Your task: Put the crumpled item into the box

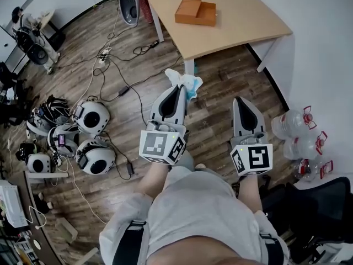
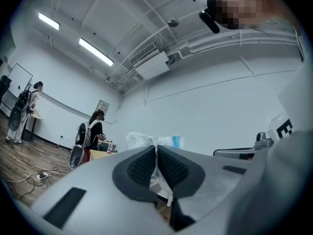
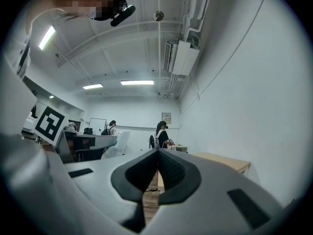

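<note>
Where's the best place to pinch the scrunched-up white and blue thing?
By a bunched fold at its near edge, coming from the person's side. The crumpled white and blue wad looks soft with no handle, and the left claw holds it that way, most of it poking past the tips.

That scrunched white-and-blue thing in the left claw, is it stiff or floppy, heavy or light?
Probably floppy: the crumpled item bunches loosely beyond the left gripper. Likely light, since a thin pinched edge carries it all.
</note>
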Available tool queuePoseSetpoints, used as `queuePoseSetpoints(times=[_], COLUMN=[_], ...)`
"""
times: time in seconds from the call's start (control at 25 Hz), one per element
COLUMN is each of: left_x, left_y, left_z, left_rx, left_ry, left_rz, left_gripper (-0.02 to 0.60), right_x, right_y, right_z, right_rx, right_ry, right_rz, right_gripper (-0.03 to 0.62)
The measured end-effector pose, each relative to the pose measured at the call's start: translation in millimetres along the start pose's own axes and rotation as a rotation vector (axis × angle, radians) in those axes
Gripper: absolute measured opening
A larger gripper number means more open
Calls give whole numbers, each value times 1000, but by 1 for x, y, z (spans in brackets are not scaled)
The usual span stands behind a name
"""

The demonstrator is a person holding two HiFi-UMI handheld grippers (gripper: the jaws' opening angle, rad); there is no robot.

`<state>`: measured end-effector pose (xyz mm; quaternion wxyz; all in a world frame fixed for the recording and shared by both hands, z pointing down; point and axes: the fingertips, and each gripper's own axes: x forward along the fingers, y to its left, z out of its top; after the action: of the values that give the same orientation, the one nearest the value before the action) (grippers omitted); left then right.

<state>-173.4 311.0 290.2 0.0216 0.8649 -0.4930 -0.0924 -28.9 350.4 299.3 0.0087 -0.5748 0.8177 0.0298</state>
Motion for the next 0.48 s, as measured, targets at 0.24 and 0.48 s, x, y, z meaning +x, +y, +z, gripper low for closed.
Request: queuePoseSetpoints(times=[0.24, 0.48], left_x=[27, 69], left_y=[-4, 5], left_z=[-8, -16], left_rx=[-5, -14], left_ry=[13, 17], left_rz=[-5, -21], left_gripper=[25, 25], right_x=[10, 39], right_y=[-22, -49], right_z=[-7, -12], right_rx=[15, 12], right_ry=[9, 18], right_rz=[-8, -33], right_gripper=[9, 9])
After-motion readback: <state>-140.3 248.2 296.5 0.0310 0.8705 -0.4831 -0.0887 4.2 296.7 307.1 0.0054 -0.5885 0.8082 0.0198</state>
